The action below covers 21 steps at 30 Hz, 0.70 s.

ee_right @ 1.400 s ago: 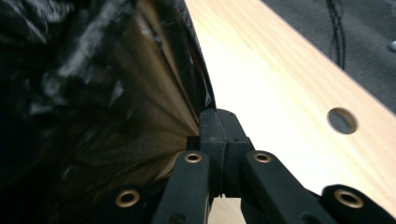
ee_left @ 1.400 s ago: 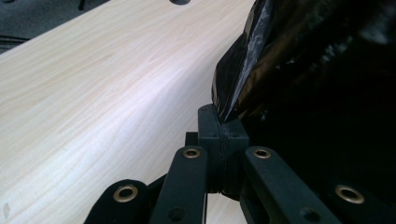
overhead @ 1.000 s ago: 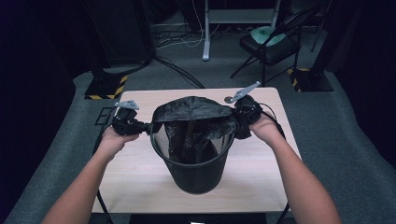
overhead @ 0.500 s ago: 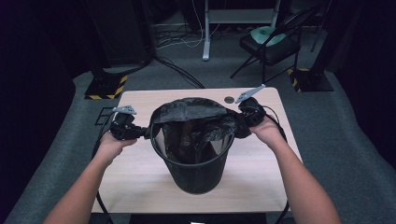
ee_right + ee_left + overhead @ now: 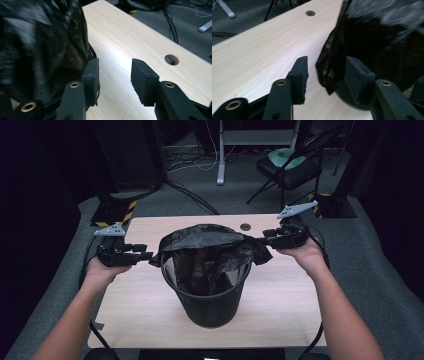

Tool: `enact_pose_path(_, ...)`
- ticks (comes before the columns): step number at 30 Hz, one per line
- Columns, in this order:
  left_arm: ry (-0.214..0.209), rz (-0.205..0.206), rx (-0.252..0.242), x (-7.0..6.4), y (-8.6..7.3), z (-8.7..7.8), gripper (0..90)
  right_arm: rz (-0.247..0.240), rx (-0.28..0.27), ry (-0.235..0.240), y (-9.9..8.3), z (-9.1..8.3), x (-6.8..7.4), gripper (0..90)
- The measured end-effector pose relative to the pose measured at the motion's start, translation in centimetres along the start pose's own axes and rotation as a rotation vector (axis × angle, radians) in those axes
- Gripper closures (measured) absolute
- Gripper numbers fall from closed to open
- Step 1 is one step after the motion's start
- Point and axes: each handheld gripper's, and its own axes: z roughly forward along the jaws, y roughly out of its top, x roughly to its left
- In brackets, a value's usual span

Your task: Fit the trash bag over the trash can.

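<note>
With both pairs of jaws parted and empty, we flank the black bag (image 5: 205, 240) draped over the bin (image 5: 206, 295): left gripper (image 5: 145, 256) at nine o'clock, right gripper (image 5: 265, 239) at three.

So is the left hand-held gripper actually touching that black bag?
Cannot tell. In the left gripper view the left hand-held gripper stands open and a fold of the bag hangs between its jaws, but no contact or gap shows plainly.

Left gripper (image 5: 325, 75) and right gripper (image 5: 113, 75), jaws apart.
</note>
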Motion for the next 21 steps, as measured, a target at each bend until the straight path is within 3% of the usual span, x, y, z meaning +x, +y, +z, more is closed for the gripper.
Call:
enact_pose_path(3,-0.012,0.03,-0.012,-0.8,0.2,-0.8,50.0,-0.017,-0.026,0.003,0.4,-1.6,0.5,54.4)
enact_pose_path(8,-0.025,0.075,-0.013,-2.3,0.3,-1.4,48.6,-0.054,-0.052,0.059,1.1,-3.6,2.0,50.8)
enact_pose_path(13,-0.038,0.106,-0.007,-3.5,0.2,-1.1,47.9,-0.096,-0.046,0.098,1.6,-4.0,3.6,48.4)
enact_pose_path(21,-0.04,0.095,0.01,-2.6,0.5,0.6,50.2,-0.134,-0.019,0.125,2.4,-3.3,4.5,46.0)
